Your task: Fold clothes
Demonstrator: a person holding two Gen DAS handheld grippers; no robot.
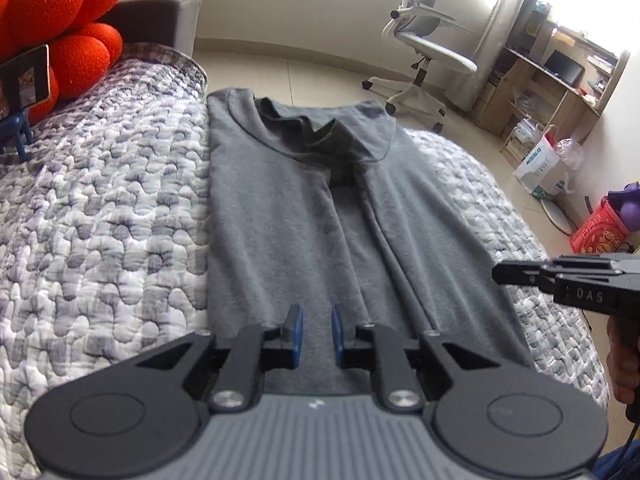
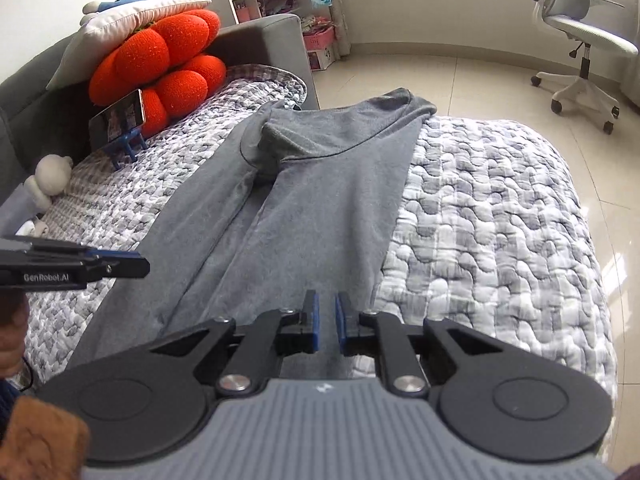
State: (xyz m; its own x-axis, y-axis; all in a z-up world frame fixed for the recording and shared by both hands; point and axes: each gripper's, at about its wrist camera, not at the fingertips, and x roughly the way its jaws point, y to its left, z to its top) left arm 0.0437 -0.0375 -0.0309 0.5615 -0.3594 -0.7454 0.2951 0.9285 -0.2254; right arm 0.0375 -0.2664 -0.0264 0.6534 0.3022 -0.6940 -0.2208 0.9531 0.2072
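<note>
**Ana:** Across the middle of both frames, the grey shirt (image 1: pixel 280 208) lies lengthwise on the quilted bed (image 1: pixel 100 208), collar at the top, both long sides already turned in toward the centre so it makes a narrow strip.

**Ben:** And the tongs?

**Ana:** Left tongs (image 1: pixel 317 334) sit at the bottom centre of their own view, over the near hem. Their blue pads stand a narrow gap apart, with nothing between them. Right tongs (image 2: pixel 327 322) show the same: slightly parted, empty, above the hem's right portion. Each also shows from the side in the other's view.

**Ben:** So which step is this?

**Ana:** I'd judge the side folds are done and the lengthwise fold comes next. That calls for each pair of tongs to drop onto a near hem corner, pinch all the layers, and carry the hem up toward the collar.

**Ben:** Room for it?

**Ana:** Plenty of bare quilt lies left and right of the strip. At the upper left, the red cushion (image 2: pixel 160 64) and a phone on a blue stand (image 2: pixel 120 120) sit well apart from the shirt. The collar end, though, lies near the bed's far edge, with floor beyond, so an overshoot could push cloth off.
</note>
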